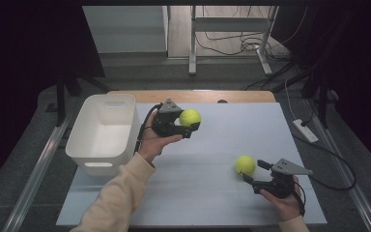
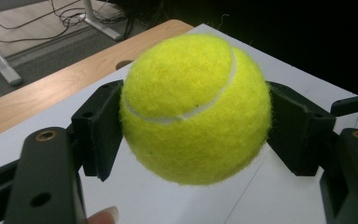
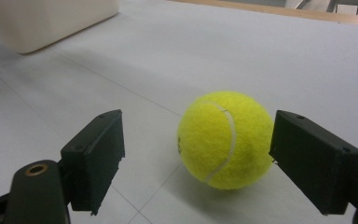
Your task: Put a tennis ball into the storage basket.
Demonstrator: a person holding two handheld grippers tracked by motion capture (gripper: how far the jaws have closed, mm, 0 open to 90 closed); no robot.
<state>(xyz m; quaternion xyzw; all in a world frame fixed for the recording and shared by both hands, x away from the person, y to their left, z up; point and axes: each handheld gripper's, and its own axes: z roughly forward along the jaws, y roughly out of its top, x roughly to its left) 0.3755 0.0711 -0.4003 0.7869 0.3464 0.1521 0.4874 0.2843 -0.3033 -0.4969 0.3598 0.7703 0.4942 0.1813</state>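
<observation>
The left gripper [image 1: 192, 126] is clamping one ball [image 1: 190, 117] above the table, with the bin [image 1: 125, 126] at its 9 o'clock — next it probably needs carrying there. The right gripper [image 1: 251, 170] is standing open around the second ball [image 1: 245, 165], not yet squeezing.

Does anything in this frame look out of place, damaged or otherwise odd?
Nothing stands out. The left gripper holds one tennis ball squarely between its pads, above the table. The second tennis ball rests intact on the white mat between the open jaws of the right gripper. The white bin sits upright.
</observation>
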